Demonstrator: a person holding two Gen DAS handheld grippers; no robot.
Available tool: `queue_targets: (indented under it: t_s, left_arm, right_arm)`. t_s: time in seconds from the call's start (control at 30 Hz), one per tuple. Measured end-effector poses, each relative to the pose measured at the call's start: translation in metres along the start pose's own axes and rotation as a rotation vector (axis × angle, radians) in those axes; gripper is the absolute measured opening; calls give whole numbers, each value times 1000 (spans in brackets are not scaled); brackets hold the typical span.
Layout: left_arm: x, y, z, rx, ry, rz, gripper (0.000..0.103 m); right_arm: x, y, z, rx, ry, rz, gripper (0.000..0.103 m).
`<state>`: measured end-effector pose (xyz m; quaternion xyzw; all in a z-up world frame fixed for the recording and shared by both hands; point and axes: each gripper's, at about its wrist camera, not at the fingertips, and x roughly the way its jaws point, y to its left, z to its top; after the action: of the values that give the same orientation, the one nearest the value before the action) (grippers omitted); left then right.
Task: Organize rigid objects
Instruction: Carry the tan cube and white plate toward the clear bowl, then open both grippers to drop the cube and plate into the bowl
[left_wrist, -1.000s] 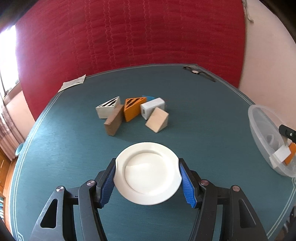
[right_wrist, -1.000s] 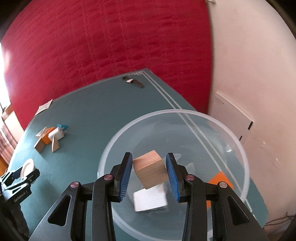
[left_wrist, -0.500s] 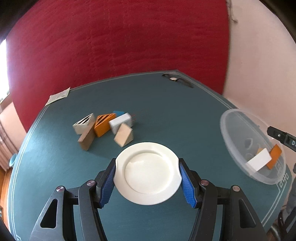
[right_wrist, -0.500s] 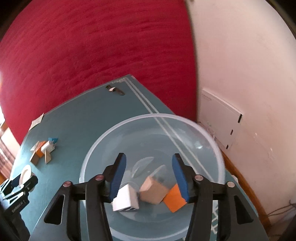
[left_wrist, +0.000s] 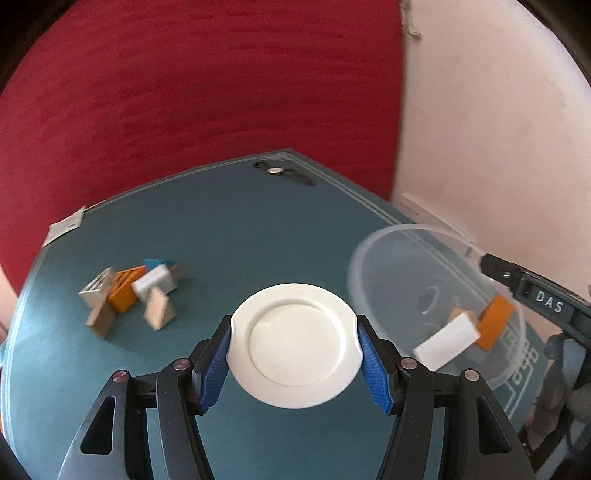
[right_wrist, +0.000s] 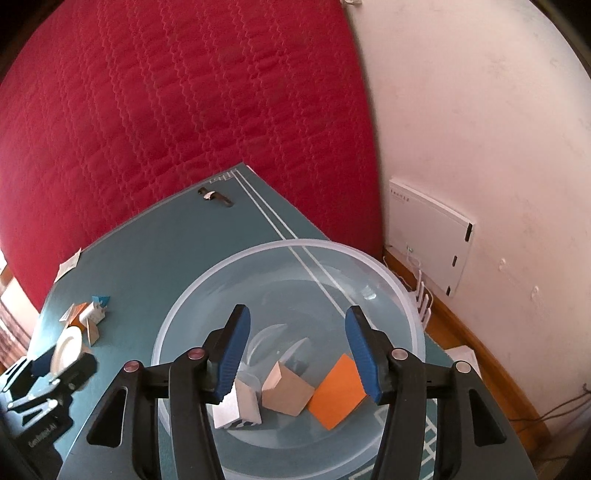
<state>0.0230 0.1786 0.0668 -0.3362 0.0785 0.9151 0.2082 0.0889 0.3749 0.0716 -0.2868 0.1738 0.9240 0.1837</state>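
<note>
My left gripper (left_wrist: 293, 326) is shut on a round white plate (left_wrist: 295, 343), its blue pads pressing both sides of the rim, held above the teal table (left_wrist: 240, 229). A clear plastic bowl (right_wrist: 295, 244) sits at the table's right corner. Inside lie a wooden block (right_wrist: 286, 391), an orange block (right_wrist: 338, 397) and a white block (right_wrist: 236, 406). My right gripper (right_wrist: 297, 315) hangs over the bowl, open, with nothing between its pads. A pile of several wedge and box blocks (left_wrist: 129, 291) lies left of the plate.
A paper slip (left_wrist: 64, 227) lies at the table's far left edge. A small dark object (left_wrist: 284, 173) sits near the far edge. A red quilted cover (right_wrist: 184, 110) hangs behind, and a white wall panel (right_wrist: 428, 236) is right of the table.
The right gripper opened and the wooden block dropped into the bowl beside the white and orange ones. The left gripper carried the plate rightward, nearer the bowl.
</note>
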Motion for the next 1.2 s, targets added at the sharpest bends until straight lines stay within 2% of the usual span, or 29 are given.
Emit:
queue_targets:
  t_s: [0.27,0.53,0.6,0.63,0.67,0.73,1.2]
  left_arm:
    - [11,-38,5,80,-1,-68,66]
    - [18,-56,9,115,2,-103,66]
    - [18,-57,9,115,6,-117,70]
    - [15,-57,8,112,6,-121,83]
    - [13,-57,8,105,-5,-120,92]
    - [9,-55,7,104,-34,-102,92]
    - [5,-52,4,108,-36,-59,94]
  right_arm:
    - [-1,-8,2,15,-18,6,55]
    - [-2,-13,4,23,-31,3,55]
    - [-3,-13,4,20,-37,-6,55]
    - [-3,-13,4,20,-38,-9,55]
    - [-3,-13,3,21,-39,-10,56]
    - [-2,-14,3,24,-38,-11,57]
    - [-3,-14,3,15,-33,-14,58]
